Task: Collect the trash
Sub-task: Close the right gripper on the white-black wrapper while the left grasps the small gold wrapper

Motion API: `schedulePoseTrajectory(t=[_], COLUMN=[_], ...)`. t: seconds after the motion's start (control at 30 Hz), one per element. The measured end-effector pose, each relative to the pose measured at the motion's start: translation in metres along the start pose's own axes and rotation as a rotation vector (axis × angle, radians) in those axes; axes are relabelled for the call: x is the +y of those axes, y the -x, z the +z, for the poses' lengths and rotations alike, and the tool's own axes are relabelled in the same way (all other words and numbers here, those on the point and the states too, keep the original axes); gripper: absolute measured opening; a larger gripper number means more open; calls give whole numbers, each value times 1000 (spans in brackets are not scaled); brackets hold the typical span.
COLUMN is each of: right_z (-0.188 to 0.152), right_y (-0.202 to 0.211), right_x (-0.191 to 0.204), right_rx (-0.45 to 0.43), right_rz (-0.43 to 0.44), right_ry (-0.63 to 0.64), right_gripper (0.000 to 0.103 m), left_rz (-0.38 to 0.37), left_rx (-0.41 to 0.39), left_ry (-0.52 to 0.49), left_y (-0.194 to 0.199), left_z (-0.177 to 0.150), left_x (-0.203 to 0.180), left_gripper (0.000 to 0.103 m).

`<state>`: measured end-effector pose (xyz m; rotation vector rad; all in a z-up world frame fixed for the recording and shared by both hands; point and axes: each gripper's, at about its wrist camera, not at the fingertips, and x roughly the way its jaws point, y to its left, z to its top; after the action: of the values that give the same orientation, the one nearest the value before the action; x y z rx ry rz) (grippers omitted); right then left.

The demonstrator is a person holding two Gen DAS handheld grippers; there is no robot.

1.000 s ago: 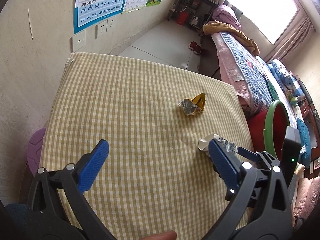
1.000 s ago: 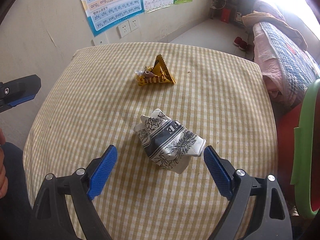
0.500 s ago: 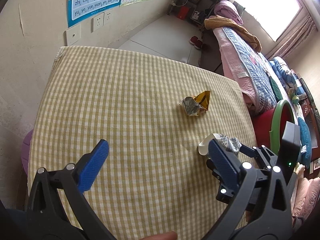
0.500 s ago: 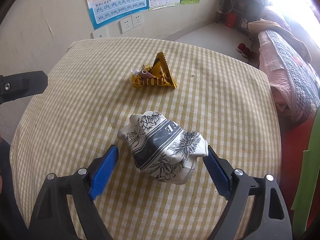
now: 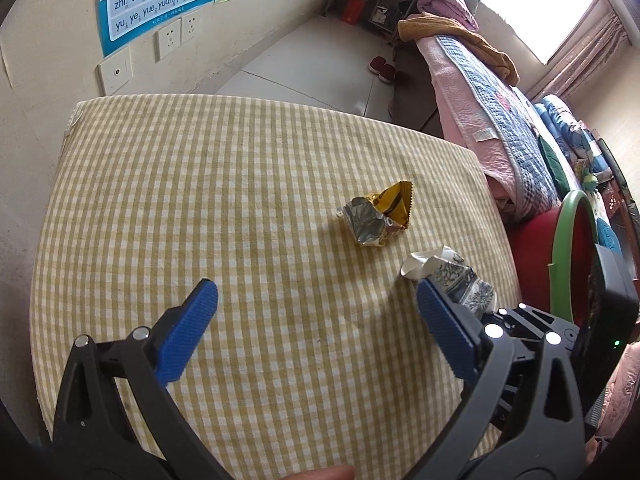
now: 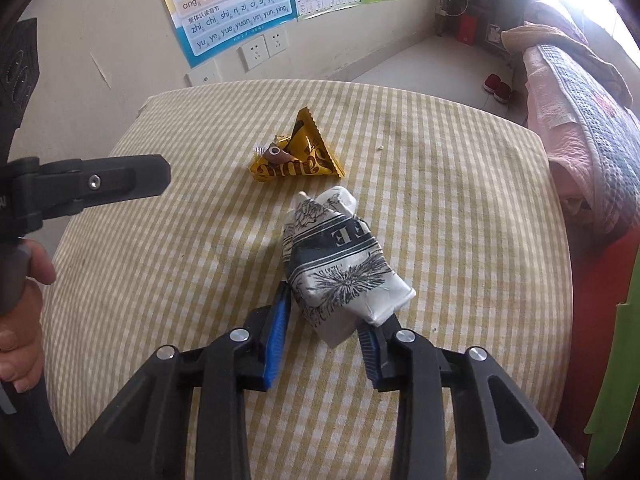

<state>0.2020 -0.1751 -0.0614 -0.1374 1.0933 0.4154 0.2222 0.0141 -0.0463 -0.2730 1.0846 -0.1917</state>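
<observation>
Right gripper [image 6: 324, 332] jaws closing on the crumpled paper cup [image 6: 340, 268], its lettering mostly hidden.
Left gripper [image 5: 316, 320] jaws wide, empty; yellow wrapper [image 6: 298, 158] print unreadable; wall poster [image 6: 228, 4] reads "zhi chi shi".

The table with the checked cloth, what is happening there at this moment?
A person holds a gripper in each hand to collect trash. The right gripper is closing its jaws on the crumpled white paper cup, which sits between its pads. The left gripper hangs open above the checked tablecloth, holding nothing. A yellow snack wrapper lies untouched further back.
</observation>
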Motion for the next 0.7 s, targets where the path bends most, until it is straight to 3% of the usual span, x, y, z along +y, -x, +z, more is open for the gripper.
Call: schedulePoseTrajectory(t=[0.27, 0.7], right_z=[1, 7], right_y=[10, 21], right_x=[-24, -43], right_rx=[-20, -52], right_rz=[51, 48], right_ry=[-81, -135], right_gripper=[21, 20], left_rz=[-13, -6], left_rx=[23, 61], left_ry=[-36, -96], left_y=[-24, -56], left_z=[11, 24], left_x=[-16, -34], left_gripper=[97, 97])
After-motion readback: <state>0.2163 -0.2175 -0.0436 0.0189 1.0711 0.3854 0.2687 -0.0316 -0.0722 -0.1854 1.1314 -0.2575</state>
